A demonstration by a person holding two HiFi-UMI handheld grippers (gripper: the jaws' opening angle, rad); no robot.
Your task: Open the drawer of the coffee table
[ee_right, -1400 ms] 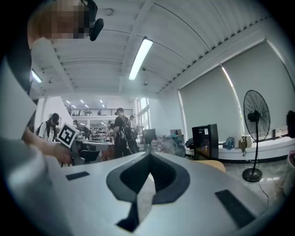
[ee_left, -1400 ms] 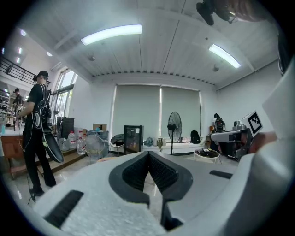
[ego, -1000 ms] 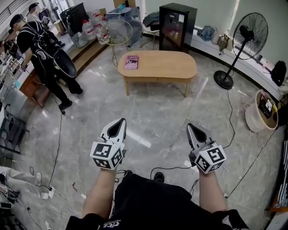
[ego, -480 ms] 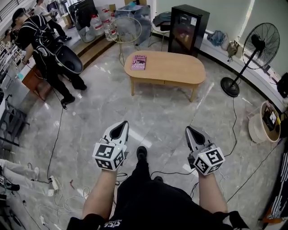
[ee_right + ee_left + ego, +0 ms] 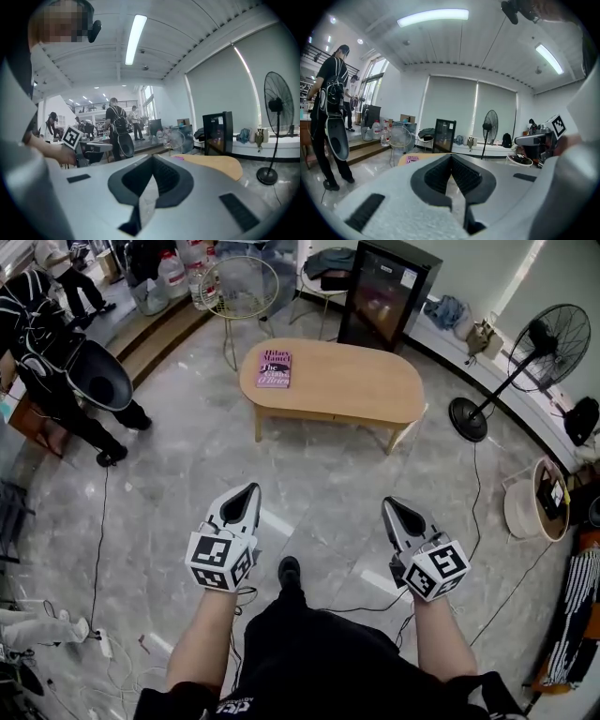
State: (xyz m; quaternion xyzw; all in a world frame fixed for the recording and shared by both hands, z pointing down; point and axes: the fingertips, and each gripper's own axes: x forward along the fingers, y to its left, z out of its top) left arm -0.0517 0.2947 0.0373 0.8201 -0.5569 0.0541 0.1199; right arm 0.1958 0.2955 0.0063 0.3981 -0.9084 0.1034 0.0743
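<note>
Evidently nothing of the task is done yet: a wide stretch of bare floor (image 5: 314, 486) is left open before the coffee table (image 5: 330, 382), whose drawer (image 5: 328, 415), under its near edge, is judged shut. Well short of the table, the left gripper (image 5: 251, 491) and right gripper (image 5: 388, 503) are held empty, jaws together.

Well ahead of the left tongs (image 5: 251, 493), a pink book (image 5: 274, 367) lies on the coffee table (image 5: 356, 390). Its top line reads "Hilary Mantel"; the title beneath is too small to read. The cubes (image 5: 220, 562) behind the left tongs and the right tongs (image 5: 389, 505) bear only black-and-white square patterns. Beyond the table, the white label (image 5: 407, 277) on the black cabinet (image 5: 380, 310) is illegible.
</note>
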